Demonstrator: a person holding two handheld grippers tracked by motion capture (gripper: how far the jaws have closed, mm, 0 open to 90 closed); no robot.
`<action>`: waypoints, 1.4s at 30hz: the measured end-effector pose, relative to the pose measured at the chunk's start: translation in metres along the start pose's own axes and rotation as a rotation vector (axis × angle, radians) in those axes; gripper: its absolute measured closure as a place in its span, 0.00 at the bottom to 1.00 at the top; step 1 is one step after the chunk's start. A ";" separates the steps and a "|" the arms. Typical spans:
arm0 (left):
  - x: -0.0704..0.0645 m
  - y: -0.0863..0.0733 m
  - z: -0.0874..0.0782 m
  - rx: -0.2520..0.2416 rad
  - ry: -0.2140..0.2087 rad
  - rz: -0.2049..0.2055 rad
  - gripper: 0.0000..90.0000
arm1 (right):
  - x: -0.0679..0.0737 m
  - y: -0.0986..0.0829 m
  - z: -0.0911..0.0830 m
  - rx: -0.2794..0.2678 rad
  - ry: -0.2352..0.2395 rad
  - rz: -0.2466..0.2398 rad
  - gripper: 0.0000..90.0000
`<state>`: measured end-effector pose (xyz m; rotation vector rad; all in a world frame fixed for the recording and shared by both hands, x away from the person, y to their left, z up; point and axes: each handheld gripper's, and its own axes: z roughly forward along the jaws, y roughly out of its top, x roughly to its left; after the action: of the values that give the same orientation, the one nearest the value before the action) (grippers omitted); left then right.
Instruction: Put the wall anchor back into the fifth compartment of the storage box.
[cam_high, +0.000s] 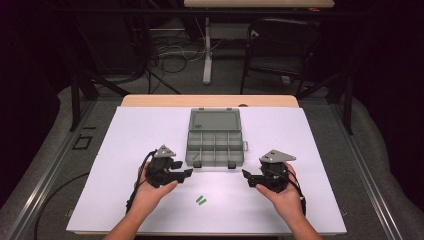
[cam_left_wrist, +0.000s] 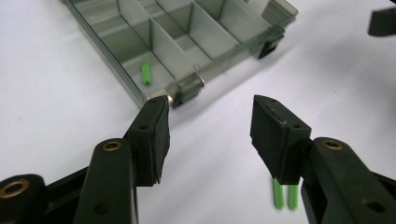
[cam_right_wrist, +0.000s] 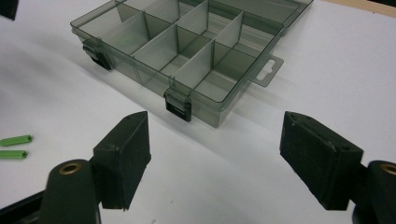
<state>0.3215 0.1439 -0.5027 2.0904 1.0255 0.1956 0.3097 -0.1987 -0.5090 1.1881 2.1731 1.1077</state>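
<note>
White tabletop (cam_high: 130, 150) under us, organizer box (cam_high: 215, 145) lying open at the centre, one green peg (cam_left_wrist: 146, 73) in its near-left compartment. We hold the left gripper (cam_high: 181, 170) and right gripper (cam_high: 248, 176) just short of it, jaws wide apart, empty; two green pegs (cam_high: 200, 200) lie between them.

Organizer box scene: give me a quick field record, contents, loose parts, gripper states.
box: clear grey organizer box, lid open and lying flat behind it
in box: one green peg, near left compartment
loose: two green pegs side by side on the white table sheet
left gripper: open, holds nothing
right gripper: open, holds nothing
latches: two dark front latches, undone
</note>
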 end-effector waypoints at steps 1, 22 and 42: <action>-0.002 -0.005 -0.002 -0.008 0.002 -0.002 0.53 | 0.000 0.000 0.000 -0.001 -0.002 0.000 0.27; -0.024 -0.030 -0.004 0.005 -0.019 0.024 0.67 | 0.000 0.001 -0.001 -0.012 -0.003 -0.001 0.27; -0.040 -0.036 0.017 0.087 -0.029 0.036 0.85 | 0.000 0.000 0.000 -0.016 -0.002 0.004 0.27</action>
<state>0.2809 0.1183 -0.5317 2.1850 0.9959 0.1396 0.3098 -0.1991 -0.5087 1.1864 2.1577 1.1224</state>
